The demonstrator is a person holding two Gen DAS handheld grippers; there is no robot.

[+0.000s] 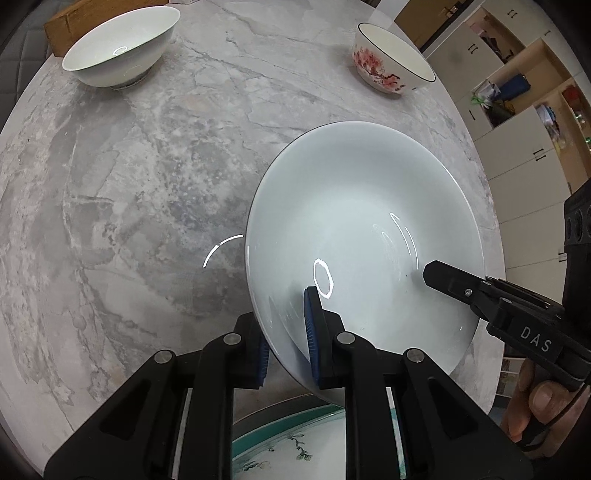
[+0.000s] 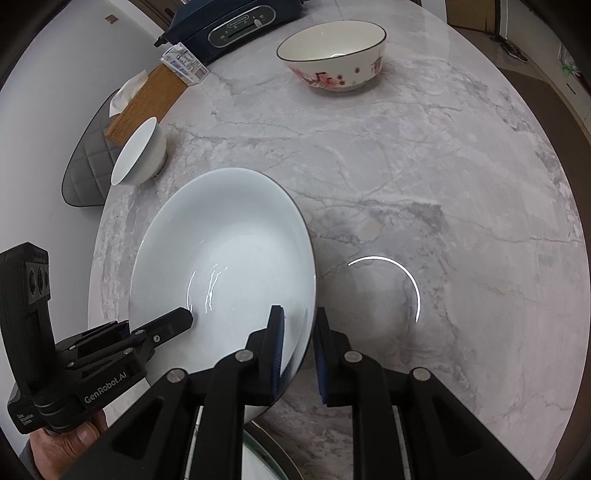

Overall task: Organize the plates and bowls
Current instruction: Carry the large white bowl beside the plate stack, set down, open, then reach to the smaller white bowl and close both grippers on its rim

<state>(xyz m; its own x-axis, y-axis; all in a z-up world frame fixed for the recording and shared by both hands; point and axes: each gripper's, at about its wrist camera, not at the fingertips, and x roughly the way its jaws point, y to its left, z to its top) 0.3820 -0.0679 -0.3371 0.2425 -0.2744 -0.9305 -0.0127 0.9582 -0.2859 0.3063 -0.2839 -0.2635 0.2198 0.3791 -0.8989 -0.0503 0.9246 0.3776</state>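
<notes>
A large white deep plate [image 1: 362,221] [image 2: 229,236] hangs tilted above the marble table [image 1: 129,192] [image 2: 424,177], held at opposite rims by both grippers. In the left wrist view my left gripper [image 1: 286,317] is shut on its near rim, blue pads on either side of the edge. My right gripper [image 2: 298,314] clamps the other rim in the same way. Each view shows the other gripper reaching in: right gripper [image 1: 436,273], left gripper [image 2: 181,317]. Below the plate lies a teal-rimmed painted plate [image 1: 280,446] [image 2: 258,461], mostly hidden.
A plain white bowl [image 1: 118,48] [image 2: 138,155] and a red-flowered bowl [image 1: 391,59] [image 2: 332,55] stand at the table's far side. A wooden box [image 2: 147,99], a small carton [image 2: 184,62] and a dark appliance [image 2: 229,22] line the far edge. A grey chair [image 2: 88,166] stands beyond the edge.
</notes>
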